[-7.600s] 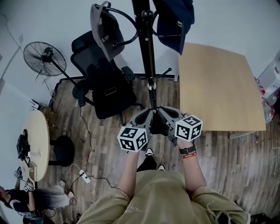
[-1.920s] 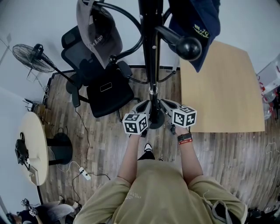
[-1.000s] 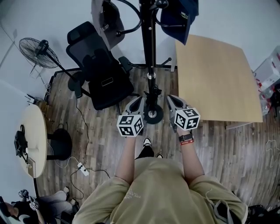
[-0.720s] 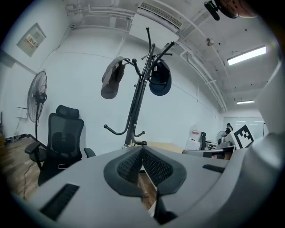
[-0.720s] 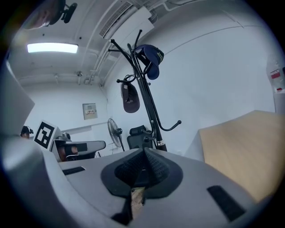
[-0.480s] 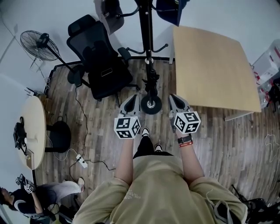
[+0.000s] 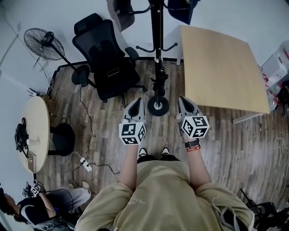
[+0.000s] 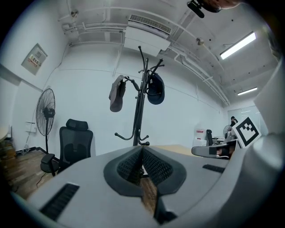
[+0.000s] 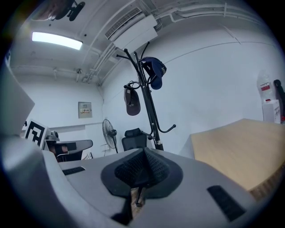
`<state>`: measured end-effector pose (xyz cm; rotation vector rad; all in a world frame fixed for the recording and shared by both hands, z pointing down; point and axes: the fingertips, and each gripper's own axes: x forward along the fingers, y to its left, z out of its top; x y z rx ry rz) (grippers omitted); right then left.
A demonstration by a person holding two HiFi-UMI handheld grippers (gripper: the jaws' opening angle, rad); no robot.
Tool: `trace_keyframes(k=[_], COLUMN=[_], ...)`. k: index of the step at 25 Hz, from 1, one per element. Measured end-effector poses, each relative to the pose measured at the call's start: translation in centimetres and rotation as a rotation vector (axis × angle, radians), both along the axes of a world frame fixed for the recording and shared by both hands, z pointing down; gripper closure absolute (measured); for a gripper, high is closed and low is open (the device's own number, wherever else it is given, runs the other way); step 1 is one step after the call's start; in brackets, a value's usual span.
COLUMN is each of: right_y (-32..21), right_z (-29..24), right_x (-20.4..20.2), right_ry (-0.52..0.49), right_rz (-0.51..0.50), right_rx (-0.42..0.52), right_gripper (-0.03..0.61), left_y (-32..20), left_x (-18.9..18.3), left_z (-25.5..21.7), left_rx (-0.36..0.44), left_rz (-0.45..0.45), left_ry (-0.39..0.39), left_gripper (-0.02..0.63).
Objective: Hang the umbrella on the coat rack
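The black coat rack (image 7: 157, 54) stands on a round base (image 7: 158, 107) on the wood floor. A grey cap (image 7: 121, 10) and a navy cap (image 7: 182, 6) hang from its top arms, and its lower hooks (image 7: 149, 48) are bare. A dark lump (image 7: 159, 83) clings low on the pole; I cannot tell whether it is the umbrella. My left gripper (image 7: 136, 102) is left of the base and my right gripper (image 7: 184, 100) is right of it. Both are shut and hold nothing. The rack (image 8: 139, 116) rises beyond the left gripper (image 8: 141, 149). It also stands (image 9: 149, 107) past the right gripper (image 9: 143, 151).
A black office chair (image 7: 106, 58) stands left of the rack, and a wooden table (image 7: 216, 72) right of it. A standing fan (image 7: 45, 45) and a round table (image 7: 36, 140) are far left. Cables and a power strip (image 7: 83, 164) lie on the floor. A seated person (image 7: 40, 210) is bottom left.
The view has drawn back from the rack. Both grippers, earlier close beside the pole's base, now sit farther apart and nearer the person. Both stayed shut.
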<state>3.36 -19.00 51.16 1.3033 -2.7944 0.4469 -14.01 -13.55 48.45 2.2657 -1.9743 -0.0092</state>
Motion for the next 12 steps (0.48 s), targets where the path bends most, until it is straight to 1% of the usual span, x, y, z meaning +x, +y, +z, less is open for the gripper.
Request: trace_keyframes(k=[3,8,12], right_y=[0.3,1.8,2.2], right_z=[-0.6,-1.2,-1.2], right_x=[-1.4,-4.2,-8.9], right_ry=[0.007,0.018,0.002], right_rz=[0.017,0.046,0.010], right_rx=[0.008,0.014,0.019], right_gripper=[0.563,0.563,0.563], left_y=[-0.2,0.4,0.6], left_x=[-1.6,-4.2,-9.3], left_z=[-0.6,-0.8,-1.6], left_rx=[0.010,0.006,0.038], left_rz=[0.007,0.049,0.027], left_ry=[0.006,0.012,0.016], left_gripper=[0.591,0.591,0.591])
